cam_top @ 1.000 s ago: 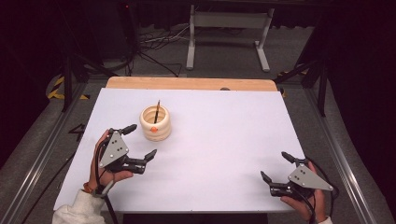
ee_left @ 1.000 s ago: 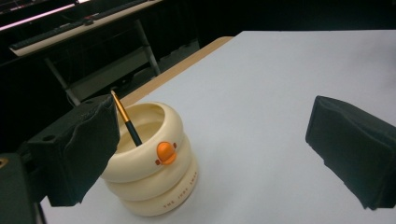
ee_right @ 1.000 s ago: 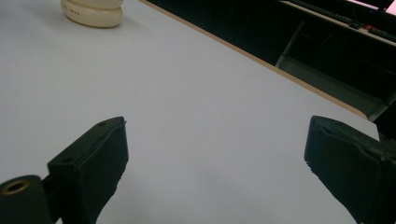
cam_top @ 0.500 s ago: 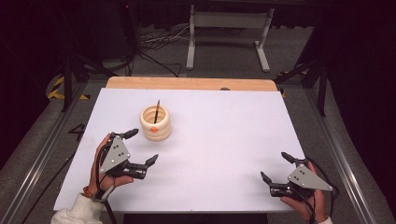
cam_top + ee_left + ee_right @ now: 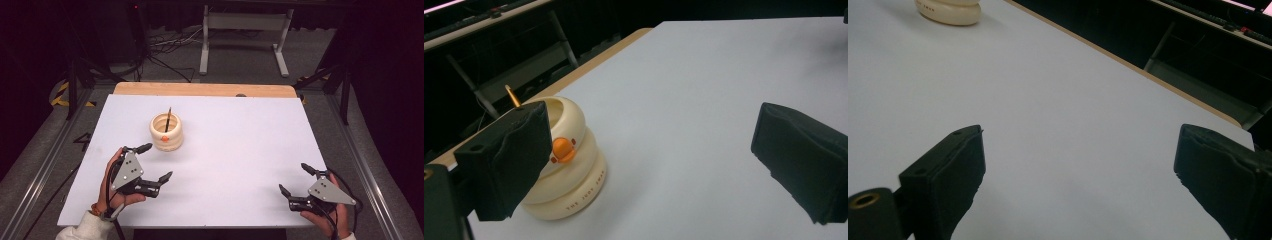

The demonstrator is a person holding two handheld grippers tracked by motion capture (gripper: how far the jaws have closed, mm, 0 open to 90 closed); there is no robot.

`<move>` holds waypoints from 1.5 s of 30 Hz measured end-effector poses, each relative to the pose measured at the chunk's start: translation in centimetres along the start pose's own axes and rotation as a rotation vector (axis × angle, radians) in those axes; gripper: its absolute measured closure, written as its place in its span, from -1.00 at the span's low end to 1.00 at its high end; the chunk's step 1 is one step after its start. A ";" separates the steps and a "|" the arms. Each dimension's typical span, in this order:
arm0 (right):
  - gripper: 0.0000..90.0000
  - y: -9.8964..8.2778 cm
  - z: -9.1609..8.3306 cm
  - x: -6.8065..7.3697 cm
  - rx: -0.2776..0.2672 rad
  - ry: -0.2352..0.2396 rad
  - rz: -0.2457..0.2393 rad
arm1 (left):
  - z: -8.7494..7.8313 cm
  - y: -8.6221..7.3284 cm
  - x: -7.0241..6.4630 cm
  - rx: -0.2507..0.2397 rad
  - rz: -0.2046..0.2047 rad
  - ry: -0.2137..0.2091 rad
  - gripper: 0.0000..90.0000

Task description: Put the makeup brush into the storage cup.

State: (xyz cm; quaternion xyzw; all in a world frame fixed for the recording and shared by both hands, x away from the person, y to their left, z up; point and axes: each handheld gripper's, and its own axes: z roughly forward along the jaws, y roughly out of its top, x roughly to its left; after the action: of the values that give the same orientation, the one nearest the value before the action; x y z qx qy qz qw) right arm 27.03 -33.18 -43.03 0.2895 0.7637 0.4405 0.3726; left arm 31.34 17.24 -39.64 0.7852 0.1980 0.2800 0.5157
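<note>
Cream and ribbed, the holder stands upright on the white table, left of the middle and toward the far side, with a thin dark stick leaning up out of its mouth. An orange button marks its near face. The left gripper sits just near of it, jaws spread wide and holding nothing; in the left gripper view the holder lies beside one jaw, not between the two. The right gripper rests at the near right corner, well apart from the holder, jaws likewise wide and empty. Judging by this, nothing has been grasped yet: closing in on the holder or its stick, and whatever follows, is all left to do.
</note>
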 end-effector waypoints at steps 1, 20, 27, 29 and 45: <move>-0.84 0.0 0.0 0.0 -0.002 0.000 0.000 | 0.0 -0.1 -0.1 0.004 0.004 -0.006 -0.91; -0.84 0.0 -0.1 0.1 -0.007 0.002 -0.002 | 0.5 -2.4 -1.1 0.058 -0.012 -0.020 -0.92; -0.84 0.4 0.4 0.5 -0.015 0.007 0.003 | 0.9 -3.6 -1.6 0.091 -0.031 -0.041 -0.91; -0.84 0.7 0.8 0.9 -0.014 0.012 0.005 | 0.9 -3.7 -1.6 0.092 -0.033 -0.040 -0.91; -0.85 3.3 4.4 3.7 -0.023 0.086 -0.011 | 0.8 -5.1 -1.2 0.101 -0.071 -0.059 -0.91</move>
State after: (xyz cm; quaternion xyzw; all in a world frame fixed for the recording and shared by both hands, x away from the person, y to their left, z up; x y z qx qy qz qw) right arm 29.02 -26.87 -42.72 0.2618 0.7756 0.4592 0.3451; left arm 30.81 17.94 -44.83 0.8107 0.2243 0.2278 0.4905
